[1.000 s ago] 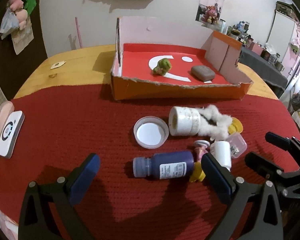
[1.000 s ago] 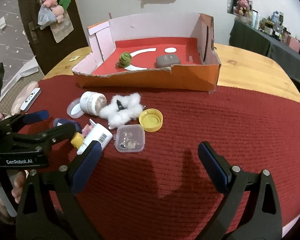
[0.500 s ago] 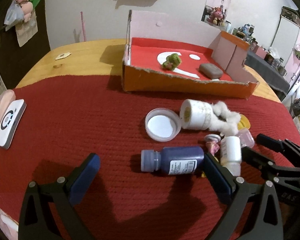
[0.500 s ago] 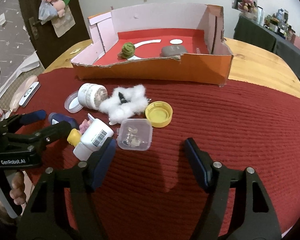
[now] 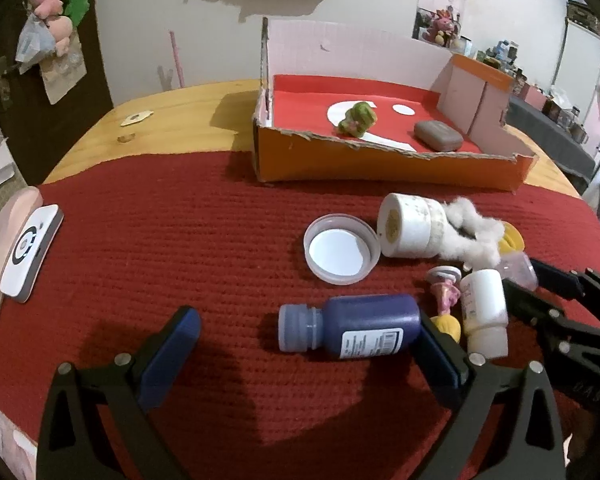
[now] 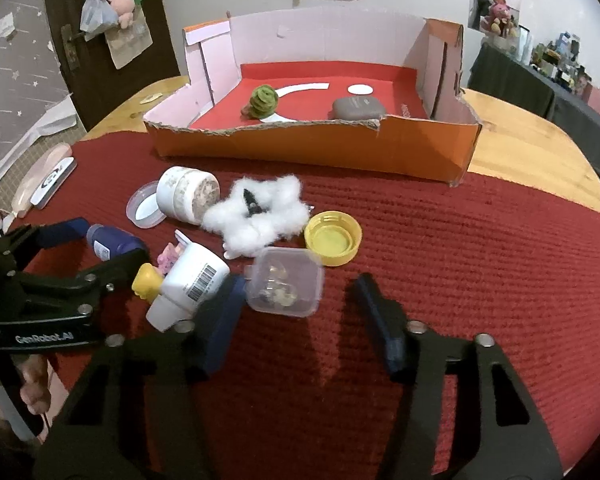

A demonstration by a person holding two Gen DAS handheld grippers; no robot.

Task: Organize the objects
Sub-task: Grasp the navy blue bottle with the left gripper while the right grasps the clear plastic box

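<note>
A dark blue bottle (image 5: 352, 330) lies on its side on the red mat, between the pads of my open left gripper (image 5: 308, 344); the right pad is next to its base. My open right gripper (image 6: 300, 312) straddles a small clear lidded container (image 6: 285, 282). A white bottle (image 6: 190, 282) lies by its left pad. Beside these lie a white jar (image 5: 410, 226), its lid (image 5: 340, 250), a cotton tuft (image 6: 260, 212), a yellow cap (image 6: 332, 238) and a pink toy (image 5: 446, 288). The orange box (image 6: 312, 148) holds a green lump (image 6: 262, 100) and a grey case (image 6: 358, 107).
A white device (image 5: 30, 254) on a pink object lies at the mat's left edge. Bare wooden table (image 6: 532, 152) shows to the right of the box. The left gripper's body (image 6: 40, 292) is close to the right gripper's left finger.
Both grippers have moved forward and lower toward the clutter. The left now brackets the blue bottle; the right has narrowed somewhat and come up to the clear container.
</note>
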